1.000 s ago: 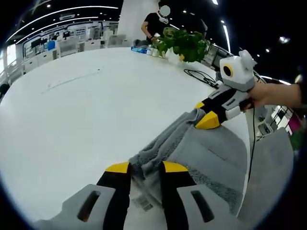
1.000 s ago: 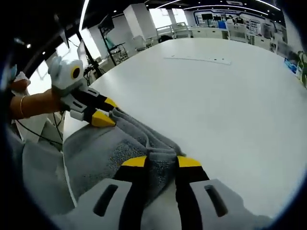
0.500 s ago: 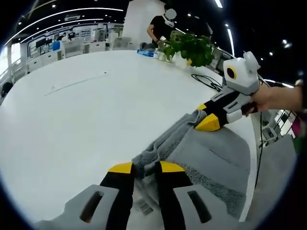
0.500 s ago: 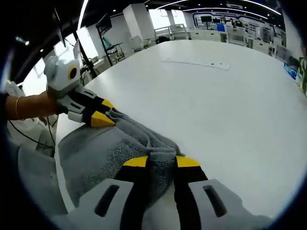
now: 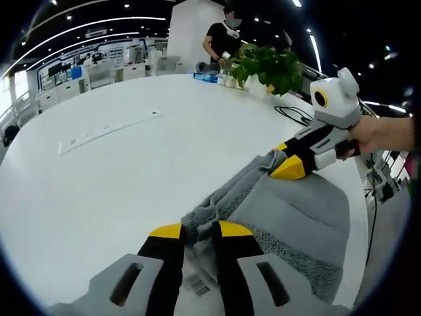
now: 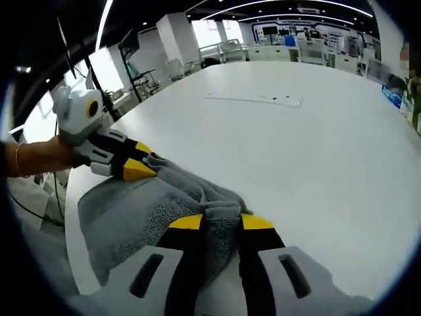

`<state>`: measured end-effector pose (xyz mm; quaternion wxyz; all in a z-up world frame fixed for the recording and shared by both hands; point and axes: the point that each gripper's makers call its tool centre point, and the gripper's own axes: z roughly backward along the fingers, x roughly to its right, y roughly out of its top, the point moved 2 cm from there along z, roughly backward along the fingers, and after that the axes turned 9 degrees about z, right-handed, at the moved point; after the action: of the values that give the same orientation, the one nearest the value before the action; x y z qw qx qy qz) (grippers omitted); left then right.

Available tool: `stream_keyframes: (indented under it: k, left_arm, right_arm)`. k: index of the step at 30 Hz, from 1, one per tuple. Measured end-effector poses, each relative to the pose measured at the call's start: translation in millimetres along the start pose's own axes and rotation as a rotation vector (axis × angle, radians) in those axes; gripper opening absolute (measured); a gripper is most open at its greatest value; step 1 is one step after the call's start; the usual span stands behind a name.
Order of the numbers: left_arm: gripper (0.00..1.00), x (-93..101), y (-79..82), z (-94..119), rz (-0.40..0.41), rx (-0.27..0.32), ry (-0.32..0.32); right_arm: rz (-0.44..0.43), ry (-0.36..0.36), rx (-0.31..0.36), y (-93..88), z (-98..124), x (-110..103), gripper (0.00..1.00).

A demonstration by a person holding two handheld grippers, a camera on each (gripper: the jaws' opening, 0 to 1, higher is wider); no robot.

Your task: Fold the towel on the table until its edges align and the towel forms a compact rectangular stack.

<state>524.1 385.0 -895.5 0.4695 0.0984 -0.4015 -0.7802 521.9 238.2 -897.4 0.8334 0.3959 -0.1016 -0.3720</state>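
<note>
A grey towel (image 5: pixel 289 210) lies doubled over near the edge of a white table (image 5: pixel 118 171). Its far edge is bunched into a ridge between the two grippers. My left gripper (image 5: pixel 197 230) is shut on one corner of that ridge, and a white label shows between the jaws. In the left gripper view the right gripper (image 5: pixel 284 164) comes in from the right, held by a hand, shut on the other corner. In the right gripper view my right gripper (image 6: pixel 220 222) pinches the towel (image 6: pixel 131 210), and the left gripper (image 6: pixel 135 168) grips the far corner.
A potted green plant (image 5: pixel 266 62) and small items stand at the table's far side, where a person (image 5: pixel 220 36) stands. A black cable (image 5: pixel 293 113) lies near the plant. A thin strip (image 6: pixel 253 99) lies across the open tabletop (image 6: pixel 316 164). Desks and chairs stand beyond.
Both grippers have carried the held towel edge a little further across the table, so more tabletop shows in front. Both grips are unchanged.
</note>
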Motion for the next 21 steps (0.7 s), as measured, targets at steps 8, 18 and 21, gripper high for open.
stream_keyframes:
  k: [8,18,21]
  left_arm:
    - [0.17,-12.8,15.2,-12,0.017,0.027,0.008]
    - [0.17,-13.7,18.4,-14,0.007,0.021,0.019]
    - [0.17,-13.3,18.4,-13,0.005,0.019,0.023]
  right_arm:
    - [-0.014,-0.030,0.013,11.1,-10,14,0.18]
    - [0.001,-0.054,0.006,13.7,-11,16,0.18]
    - [0.002,-0.053,-0.003,13.5,-11,17,0.18]
